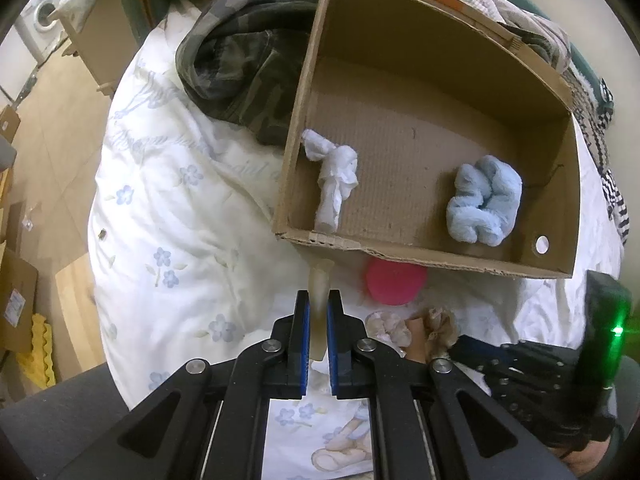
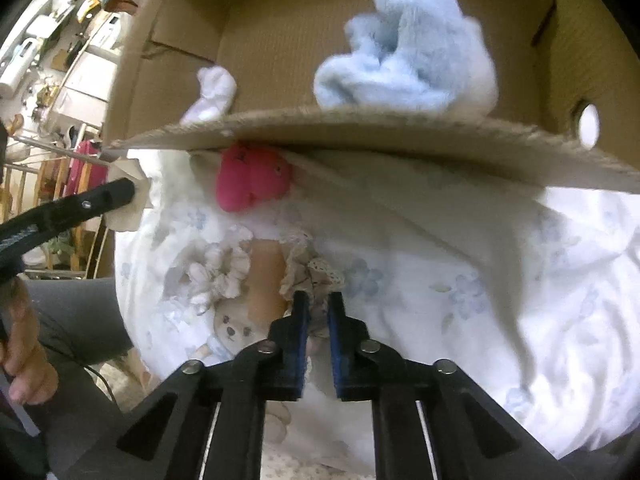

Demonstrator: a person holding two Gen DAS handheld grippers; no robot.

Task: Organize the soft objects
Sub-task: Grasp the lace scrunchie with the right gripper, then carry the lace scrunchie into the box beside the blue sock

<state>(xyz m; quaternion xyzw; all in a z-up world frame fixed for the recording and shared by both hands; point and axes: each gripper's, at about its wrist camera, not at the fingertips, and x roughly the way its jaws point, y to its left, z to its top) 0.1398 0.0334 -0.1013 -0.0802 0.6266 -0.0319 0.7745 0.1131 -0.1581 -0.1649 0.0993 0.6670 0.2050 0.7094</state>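
Note:
A cardboard box lies on the white floral duvet; it also shows in the right wrist view. Inside are a white knotted cloth and a light blue fluffy bundle. My left gripper is shut on a pale cream soft piece, held just before the box's near wall. A pink soft ball lies under the box's front edge. My right gripper is shut on a beige lace-edged soft item, beside a white frilly one. The left gripper's arm appears at the left.
A camouflage garment lies left of the box. A striped blanket is behind it on the right. The bed's left edge drops to a wooden floor with cardboard boxes. The person's knee is at the lower left.

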